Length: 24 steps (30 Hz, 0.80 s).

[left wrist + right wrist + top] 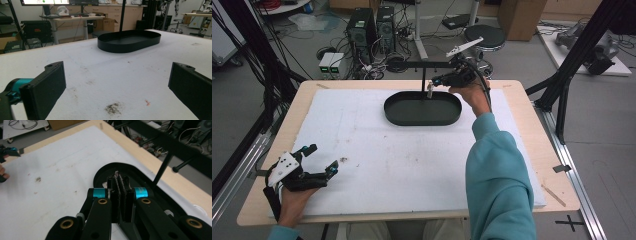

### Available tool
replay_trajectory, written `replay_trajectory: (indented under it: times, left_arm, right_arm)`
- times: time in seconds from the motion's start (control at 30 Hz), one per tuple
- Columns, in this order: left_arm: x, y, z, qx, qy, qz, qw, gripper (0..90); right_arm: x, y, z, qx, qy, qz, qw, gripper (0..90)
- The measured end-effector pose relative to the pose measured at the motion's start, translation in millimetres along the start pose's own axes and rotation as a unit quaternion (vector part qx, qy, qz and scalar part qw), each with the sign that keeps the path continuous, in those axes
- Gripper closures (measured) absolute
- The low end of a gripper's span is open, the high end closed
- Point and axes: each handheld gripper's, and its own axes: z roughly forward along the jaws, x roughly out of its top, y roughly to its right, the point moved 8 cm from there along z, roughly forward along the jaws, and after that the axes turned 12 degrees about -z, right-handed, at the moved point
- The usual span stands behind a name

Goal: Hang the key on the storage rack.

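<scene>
A black oval tray (422, 123) sits at the far middle of the white foam mat (387, 165). My right gripper (432, 83) hovers over the tray's far edge, jaws pressed together on a small pale piece (430, 90) that hangs just below the tips. In the right gripper view the pads (119, 180) clamp a thin frayed edge above the tray (98, 176); what the piece is I cannot tell. My left gripper (323, 159) rests at the mat's near left corner, jaws wide apart and empty. From the left gripper (117, 68) the tray (125, 46) lies far ahead.
A black stand with a thin upright post (423, 80) and a horizontal bar (432, 64) rises just behind the tray, close to my right gripper. The wooden table (532, 125) borders the mat. Dark smudges (112, 108) mark the mat near my left gripper.
</scene>
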Motion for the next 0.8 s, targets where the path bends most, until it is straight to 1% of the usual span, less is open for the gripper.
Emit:
replay_trajectory:
  times: [0.03,0.07,0.1,0.17,0.2,0.27,0.3,0.37,0.4,0.43,0.47,0.53,0.67,0.8]
  left_arm:
    - [0.0,0.0,-0.1,0.000,0.000,0.000,1.0000,1.7]
    - [0.0,0.0,0.0,0.000,0.000,0.000,1.0000,1.7]
    - [-0.1,0.1,0.0,0.000,-0.001,-0.001,1.0000,1.7]
    - [-0.1,0.1,0.0,0.001,0.000,0.001,1.0000,1.7]
    - [0.0,0.1,0.0,0.001,0.000,0.001,1.0000,1.7]
    - [-0.1,0.2,0.0,0.000,-0.001,0.000,1.0000,1.7]
    - [-0.1,0.2,0.0,0.000,-0.001,0.000,1.0000,1.7]
    - [-0.1,0.3,0.0,0.000,-0.001,0.000,1.0000,1.7]
    - [-0.1,0.3,0.1,0.000,-0.001,0.000,1.0000,1.7]
    - [-0.2,0.3,0.1,0.000,-0.001,0.000,1.0000,1.7]
    - [-0.1,0.1,0.0,0.000,-0.001,0.001,1.0000,1.7]
    - [-0.1,0.2,0.0,0.000,-0.001,0.000,1.0000,1.7]
    - [-0.2,0.2,0.1,0.000,-0.001,-0.001,1.0000,1.7]
    - [-0.2,0.2,0.0,0.000,-0.001,-0.001,1.0000,1.7]
  right_arm:
    - [1.2,2.3,-0.2,-0.001,0.000,0.001,1.0000,88.9]
    - [2.5,5.2,-0.6,-0.003,-0.006,0.002,1.0000,88.9]
    - [4.1,7.5,-1.3,-0.011,-0.006,0.001,0.9999,88.9]
    - [8.4,11.2,-2.5,-0.011,0.002,0.005,0.9999,88.9]
    - [9.8,13.5,-2.8,-0.016,0.001,0.005,0.9999,88.9]
    - [12.1,16.5,-3.3,-0.019,0.000,0.012,0.9997,88.9]
    - [13.1,18.3,-3.6,-0.022,-0.003,0.009,0.9997,88.9]
    - [15.4,20.3,-4.0,-0.024,-0.004,0.018,0.9996,88.9]
    - [16.8,22.1,-3.5,-0.026,-0.005,0.014,0.9996,88.9]
    - [18.1,23.6,-2.9,-0.033,-0.003,0.013,0.9994,88.8]
    - [19.0,24.9,-2.2,-0.035,-0.001,0.015,0.9993,88.8]
    - [18.5,26.5,0.4,-0.037,-0.002,0.024,0.9990,88.8]
    - [14.9,30.2,8.5,-0.044,-0.015,0.025,0.9986,88.8]
    - [13.3,34.4,14.0,-0.046,-0.013,0.034,0.9983,88.8]
